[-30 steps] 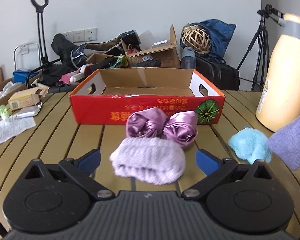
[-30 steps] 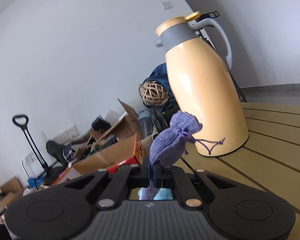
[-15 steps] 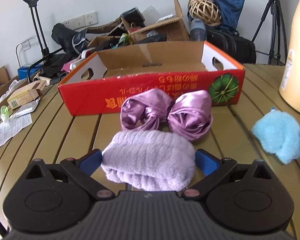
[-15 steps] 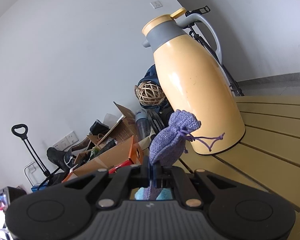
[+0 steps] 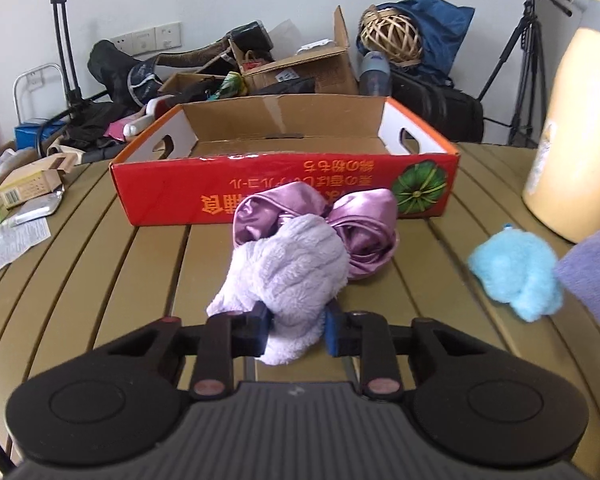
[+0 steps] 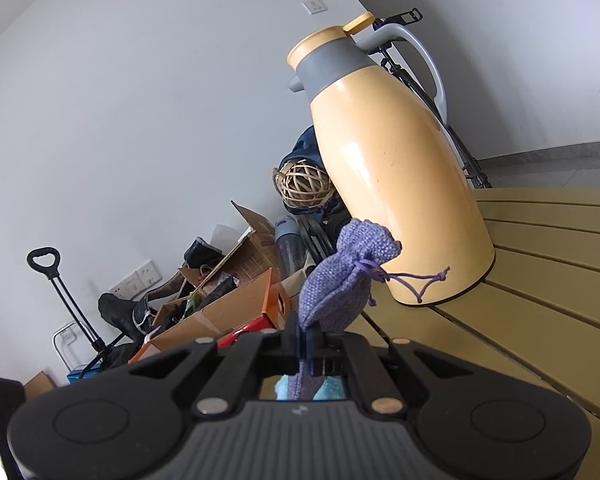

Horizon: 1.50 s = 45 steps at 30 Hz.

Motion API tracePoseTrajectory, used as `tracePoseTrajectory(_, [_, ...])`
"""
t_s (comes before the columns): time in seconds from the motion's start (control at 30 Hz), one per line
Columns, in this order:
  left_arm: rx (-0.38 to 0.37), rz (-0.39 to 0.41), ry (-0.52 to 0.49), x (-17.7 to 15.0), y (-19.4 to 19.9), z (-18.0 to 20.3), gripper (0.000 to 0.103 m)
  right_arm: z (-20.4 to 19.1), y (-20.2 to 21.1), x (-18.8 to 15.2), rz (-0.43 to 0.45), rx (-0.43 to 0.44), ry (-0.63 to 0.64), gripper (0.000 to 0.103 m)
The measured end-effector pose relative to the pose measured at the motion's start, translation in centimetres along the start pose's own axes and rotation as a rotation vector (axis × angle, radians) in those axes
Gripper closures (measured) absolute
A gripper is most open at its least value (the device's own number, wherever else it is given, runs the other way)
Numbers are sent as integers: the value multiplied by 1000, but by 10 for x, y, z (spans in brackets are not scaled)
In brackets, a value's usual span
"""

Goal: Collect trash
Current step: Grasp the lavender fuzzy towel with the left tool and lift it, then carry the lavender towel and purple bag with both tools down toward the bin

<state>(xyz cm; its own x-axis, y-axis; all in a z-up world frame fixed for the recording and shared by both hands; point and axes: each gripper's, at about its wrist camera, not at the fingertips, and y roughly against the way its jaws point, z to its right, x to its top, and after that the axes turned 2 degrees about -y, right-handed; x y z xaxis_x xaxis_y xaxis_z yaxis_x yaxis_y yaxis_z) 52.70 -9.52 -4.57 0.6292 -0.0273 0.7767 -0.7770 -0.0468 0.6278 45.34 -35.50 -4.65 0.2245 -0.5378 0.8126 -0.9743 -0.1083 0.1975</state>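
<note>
The left claw (image 5: 296, 326) pinches a lilac fleece (image 5: 290, 272) lifted off the counter (image 5: 100, 264), before the satin bow (image 5: 364, 220) and red box (image 5: 284, 188). The right claw (image 6: 310, 338) pinches a purple pouch (image 6: 340, 284) near the thermos (image 6: 392, 176).

slatted table (image 5: 100, 264) — red box (image 5: 284, 196), thermos (image 6: 396, 168), bow (image 5: 356, 224)

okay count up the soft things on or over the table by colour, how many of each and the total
Purple or lilac: 3, the fluffy cloth in the left gripper, the satin bow, and the pouch in the right gripper
Blue: 1, the fluffy ball
Total: 4
</note>
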Motion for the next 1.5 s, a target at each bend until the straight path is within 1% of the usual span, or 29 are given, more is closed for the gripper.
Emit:
tracePoseTrajectory(0.13, [-2,21,-22,-1,14,0,79,1,0,1,-5,10,-2,101])
tracePoseTrajectory(0.27, [13,53,-36,-2,30,-3,79,-1,1,1,-13,26,8,101])
tracePoseTrajectory(0.4, [9,74,-42,-4,48,-7,79,-4,5,0,-23,59,5,101])
tracePoseTrajectory(0.77, [-24,135,-43,-27,113,-21,78,-9,36,1,-31,131,56,101])
tracePoseTrajectory(0.9, [-27,154,-44,-37,140,-27,78,-13,53,0,-41,165,82,101])
tracePoseTrajectory(1.0, [-18,170,-46,-45,160,-32,78,-20,67,-2,-45,182,128,101])
tracePoseTrajectory(1.2, [-35,182,-20,-68,196,-47,78,-31,103,-9,-40,220,198,101])
tracePoseTrajectory(1.33, [-43,191,-20,-88,219,-53,78,-39,132,-20,-49,256,227,101])
tracePoseTrajectory(1.5, [-62,191,-20,-114,243,-60,78,-53,166,-40,-70,298,297,101])
